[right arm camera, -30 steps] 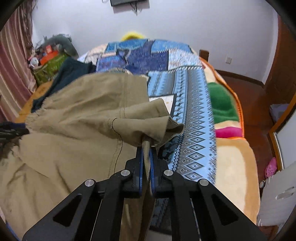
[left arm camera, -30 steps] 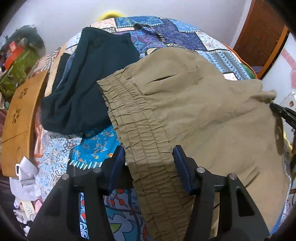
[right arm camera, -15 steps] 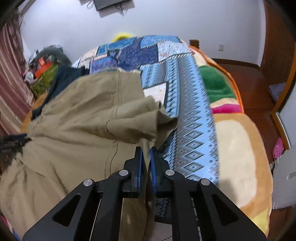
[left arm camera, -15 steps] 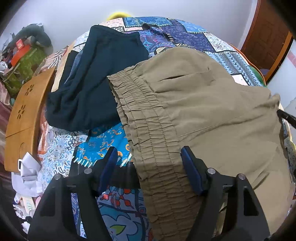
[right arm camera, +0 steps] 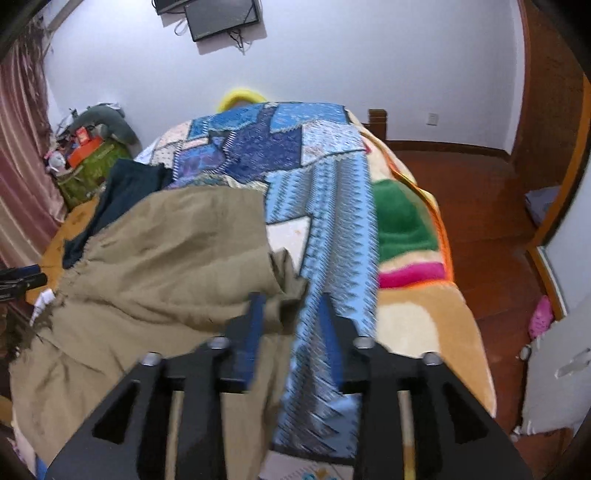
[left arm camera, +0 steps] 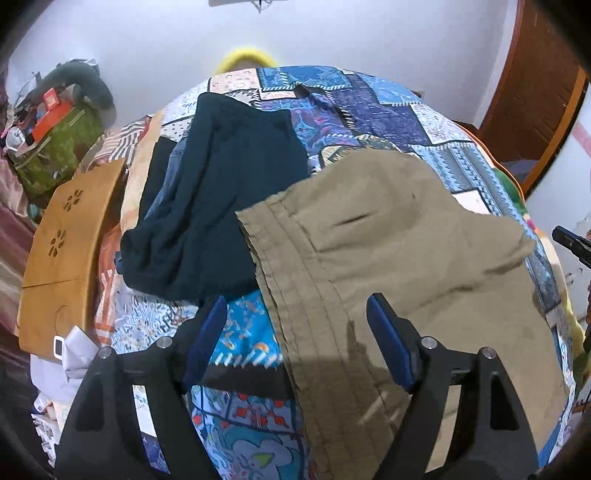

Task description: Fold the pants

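In the left wrist view, the left tongs point(left arm camera: 295, 332) stand spread wide above the bed point(left arm camera: 388, 107), their jaws having just been opening; the gathered waistband point(left arm camera: 295, 295) of the tan pants point(left arm camera: 406, 258) lies below and between the blue pads point(left arm camera: 388, 347), which do not press on it. The pants lie spread over the patchwork quilt point(left arm camera: 243, 332), reaching from the waistband toward the right edge of the bed. A dark garment point(left arm camera: 221, 203) lies just beside the waistband on its far left side, partly tucked under the tan cloth's edge. A wooden board point(left arm camera: 62, 258) stands at the left side of the bed, and the tip of the other tool shows at the far right edge. In the right wrist view, which is blurred, the right tongs point(right arm camera: 291, 325) stand partly spread, their jaws having just been opening; a bunched corner of the pants point(right arm camera: 166, 266) sits just ahead of the left pad, and I cannot tell whether it touches. The tan cloth covers the left half of the bed point(right arm camera: 424, 325), with the blue patterned quilt point(right arm camera: 332, 221) running alongside it on the right and a screen point(right arm camera: 221, 16) on the far wall.
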The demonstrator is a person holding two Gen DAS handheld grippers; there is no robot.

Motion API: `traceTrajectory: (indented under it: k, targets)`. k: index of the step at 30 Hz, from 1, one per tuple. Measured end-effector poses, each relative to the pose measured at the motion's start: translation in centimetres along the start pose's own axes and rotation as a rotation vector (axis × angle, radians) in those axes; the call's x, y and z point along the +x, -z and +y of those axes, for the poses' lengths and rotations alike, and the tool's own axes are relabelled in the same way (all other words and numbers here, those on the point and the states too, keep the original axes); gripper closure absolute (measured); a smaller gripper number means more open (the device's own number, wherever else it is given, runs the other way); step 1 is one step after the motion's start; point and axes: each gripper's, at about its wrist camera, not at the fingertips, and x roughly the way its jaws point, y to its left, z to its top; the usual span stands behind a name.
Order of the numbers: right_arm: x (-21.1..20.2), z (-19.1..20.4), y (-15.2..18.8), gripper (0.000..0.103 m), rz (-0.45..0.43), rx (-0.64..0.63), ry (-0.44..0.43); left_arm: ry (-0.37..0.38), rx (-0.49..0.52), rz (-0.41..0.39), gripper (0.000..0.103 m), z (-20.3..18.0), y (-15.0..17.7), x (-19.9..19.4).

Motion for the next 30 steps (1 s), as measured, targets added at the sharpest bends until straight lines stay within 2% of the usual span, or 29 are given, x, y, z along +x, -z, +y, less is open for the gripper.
traceTrajectory:
  k: [2,7,10,13,16,18,20,21,24,27,30]
  targets:
    - [0.8,0.7,-0.6,0.058,0.002,-0.017,-0.016,0.007,-0.015,0.025,0.023,0.3,-0.6,1.0]
    - [3.4,1.6,-1.2,0.052,0.035,-0.059,-0.040,0.043,-0.036,0.113,0.022,0.4,-1.0,4.3]
    - [5.5,1.7,-1.0,0.052,0.081,-0.075,-0.048,0.066,-0.041,0.163,0.022,0.1,-0.7,6.2]
    - [7.5,1.2,-0.7,0.052,0.129,-0.057,-0.046,0.059,-0.036,0.177,0.022,-0.3,-0.6,7.2]
    - [8.6,0.7,-0.2,0.052,0.153,-0.025,-0.085,0.058,-0.017,0.171,0.021,-0.8,-0.5,7.5]
    - [8.9,0.7,0.0,0.064,0.155,-0.020,-0.117,0.046,0.000,0.162,0.021,-1.0,-0.4,7.5]
    - [9.0,1.0,0.1,0.079,0.148,-0.041,-0.095,0.040,0.014,0.150,0.021,-1.1,-0.3,7.3]
    - [9.0,1.0,0.2,0.083,0.146,-0.051,-0.093,0.037,0.020,0.144,0.021,-1.1,-0.4,7.2]
    - [8.6,1.1,0.3,0.090,0.136,-0.068,-0.099,0.011,0.067,0.124,0.028,-1.5,-0.3,7.0]
    - [8.0,1.6,0.3,0.092,0.114,-0.117,-0.073,-0.020,0.100,0.106,0.043,-1.7,-0.4,6.5]
    - [7.1,1.8,0.0,0.093,0.079,-0.147,-0.052,-0.032,0.114,0.107,0.045,-1.6,-0.7,6.4]
